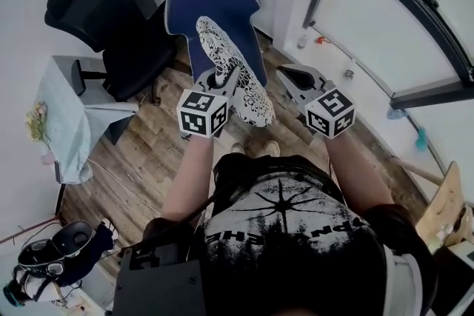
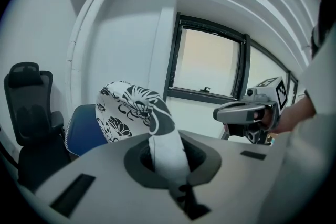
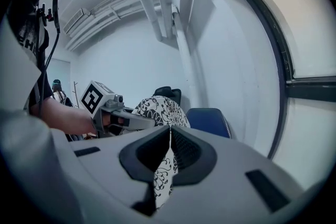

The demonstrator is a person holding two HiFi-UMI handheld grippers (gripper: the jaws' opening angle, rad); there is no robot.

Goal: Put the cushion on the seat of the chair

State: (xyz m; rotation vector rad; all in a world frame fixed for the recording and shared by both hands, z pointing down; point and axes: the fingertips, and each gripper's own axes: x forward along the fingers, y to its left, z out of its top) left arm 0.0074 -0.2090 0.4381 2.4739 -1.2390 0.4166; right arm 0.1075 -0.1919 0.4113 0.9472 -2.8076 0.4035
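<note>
The cushion (image 1: 233, 70) is white with a black floral print and hangs lengthwise in the air in front of the person. My left gripper (image 1: 224, 78) is shut on its near left edge, and in the left gripper view the fabric (image 2: 157, 134) rises out from between the jaws (image 2: 164, 157). My right gripper (image 1: 290, 79) is at the cushion's right side, jaws closed, with a strip of printed fabric (image 3: 164, 178) pinched between them (image 3: 169, 134). The blue chair (image 1: 211, 4) stands just beyond the cushion, with its seat partly hidden behind it.
A black office chair (image 1: 100, 15) stands left of the blue chair. A small table with a pale cloth (image 1: 70, 118) is at the left. A glass door or window (image 1: 392, 18) runs along the right, with a wooden chair (image 1: 444, 207) by it. Gear (image 1: 63, 255) lies on the floor, lower left.
</note>
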